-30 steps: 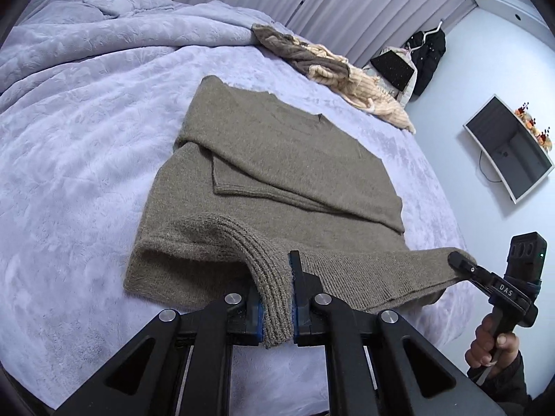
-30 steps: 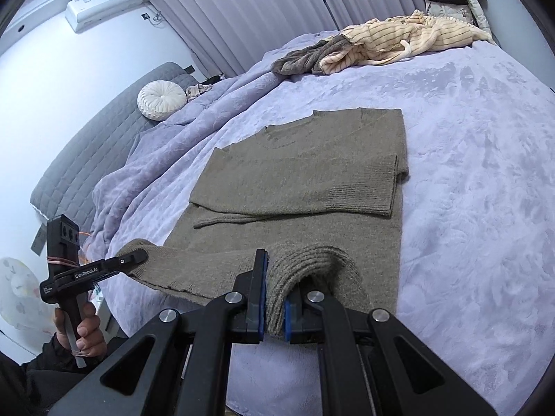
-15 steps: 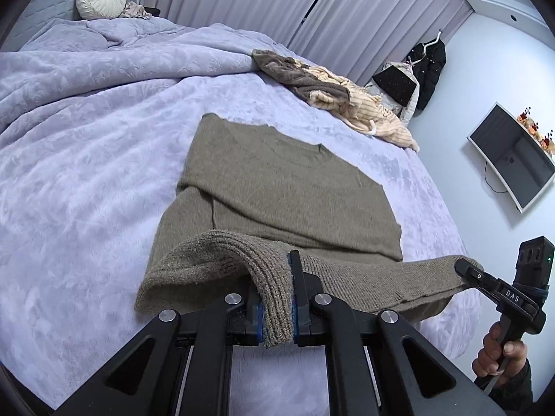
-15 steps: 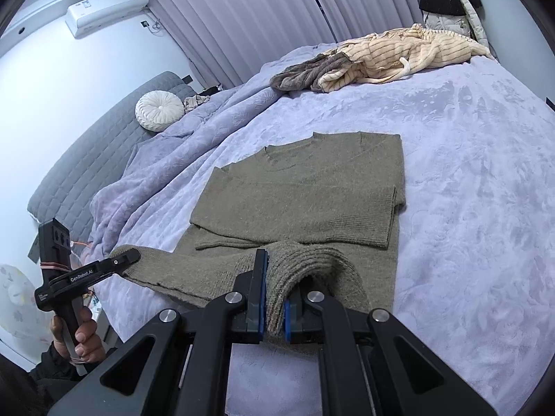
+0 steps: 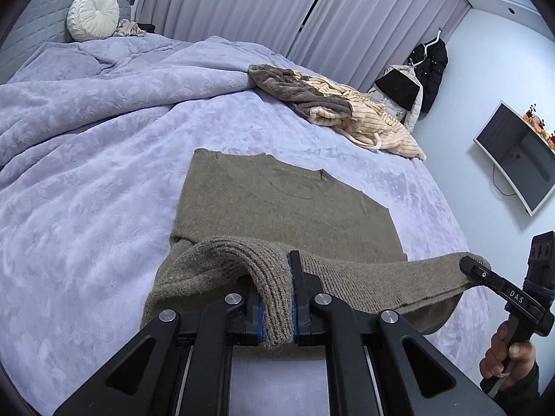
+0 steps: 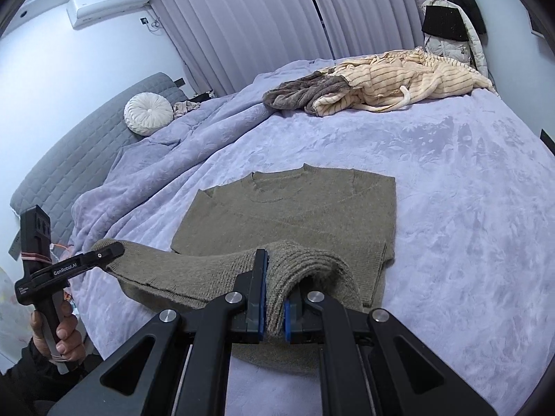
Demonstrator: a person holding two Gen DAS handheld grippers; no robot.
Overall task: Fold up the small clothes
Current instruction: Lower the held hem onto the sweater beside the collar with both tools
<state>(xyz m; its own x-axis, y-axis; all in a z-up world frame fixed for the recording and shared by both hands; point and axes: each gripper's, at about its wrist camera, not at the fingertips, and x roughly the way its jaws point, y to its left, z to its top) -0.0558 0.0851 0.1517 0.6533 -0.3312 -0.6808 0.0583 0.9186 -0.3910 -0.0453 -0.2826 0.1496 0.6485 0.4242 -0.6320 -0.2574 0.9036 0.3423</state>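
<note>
Two grippers pinch the ribbed hem of an olive-brown knit sweater, one at each lower corner. The left gripper, bottom centre of the left wrist view, has its fingers closed tight on a fold of the hem; the right gripper, bottom centre of its own view, is clamped the same way. Between them the hem hangs lifted off the lavender bedspread, while the sweater's upper body lies flat mid-frame, neckline toward the curtains. A pile of cream striped and grey clothes sits farther up the bed, well apart from the sweater.
</note>
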